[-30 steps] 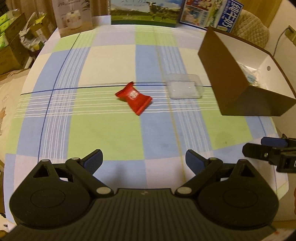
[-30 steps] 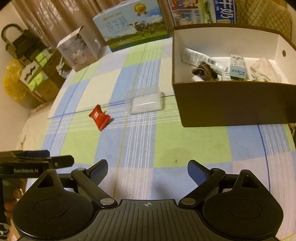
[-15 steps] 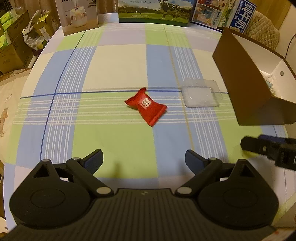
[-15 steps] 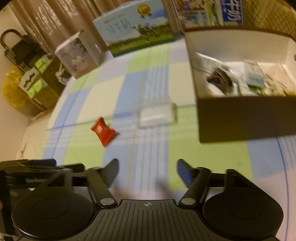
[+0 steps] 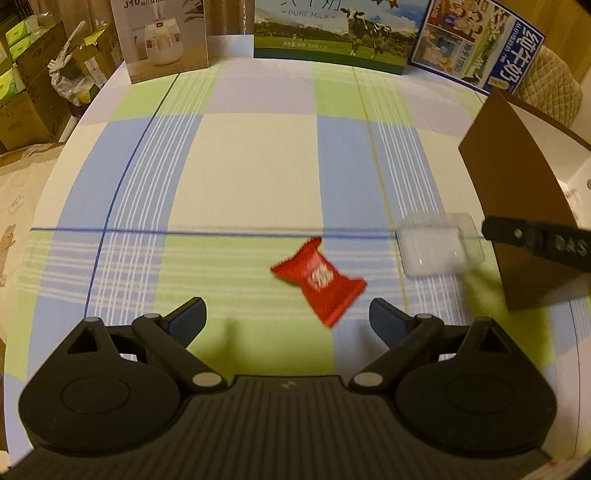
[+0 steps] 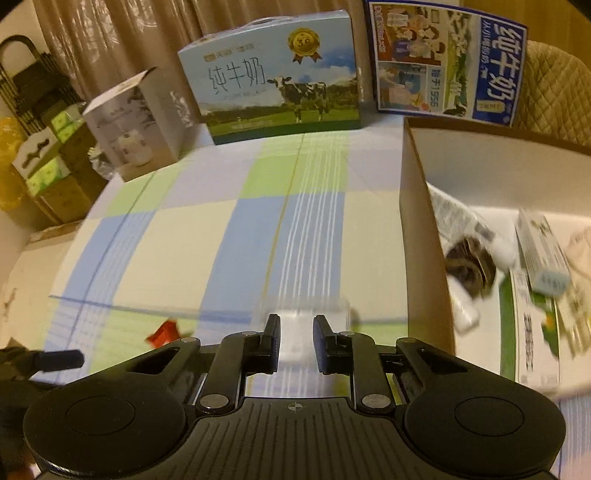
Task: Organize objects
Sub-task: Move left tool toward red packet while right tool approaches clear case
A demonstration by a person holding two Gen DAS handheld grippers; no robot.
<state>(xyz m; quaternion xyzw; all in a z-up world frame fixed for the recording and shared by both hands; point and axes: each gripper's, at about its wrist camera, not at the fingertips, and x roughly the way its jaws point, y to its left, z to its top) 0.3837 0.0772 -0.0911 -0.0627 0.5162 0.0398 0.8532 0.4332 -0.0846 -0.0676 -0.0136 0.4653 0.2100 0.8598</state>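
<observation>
Both grippers have travelled forward over the checked cloth since a second ago, so the red snack packet (image 5: pixel 319 281) now lies just ahead of the left gripper (image 5: pixel 287 318), nearer its right-hand finger, and the brown box (image 6: pixel 424 258) fills more of the right wrist view. The right gripper's (image 6: pixel 294 345) fingers have just been closing from a wide spread; they now stand narrow with a small gap, and nothing is pinched between them. The left gripper's fingers (image 5: pixel 188 317) are spread wide, with nothing between them.

A clear plastic tray (image 5: pixel 439 245) lies flat on the bench (image 5: pixel 240 166) beside the packet and just short of the box wall. In the right wrist view it sits right beyond the fingertips, smeared by blur. The packet's white lettering is too blurred to read.

In the left wrist view the right gripper's arm crosses the box front; its raised letters are hard to make out. Inside the box lie a small carton (image 6: pixel 541 254), a dark crumpled thing and printed paper, all blurred and partly cut off.

At the far edge stand a carton marked "PURE MILK" (image 5: pixel 332 33) with a cow, a blue carton (image 5: pixel 480 48) with Chinese characters, and a box (image 5: pixel 162 37) whose cropped label reads "HUMIDI".
</observation>
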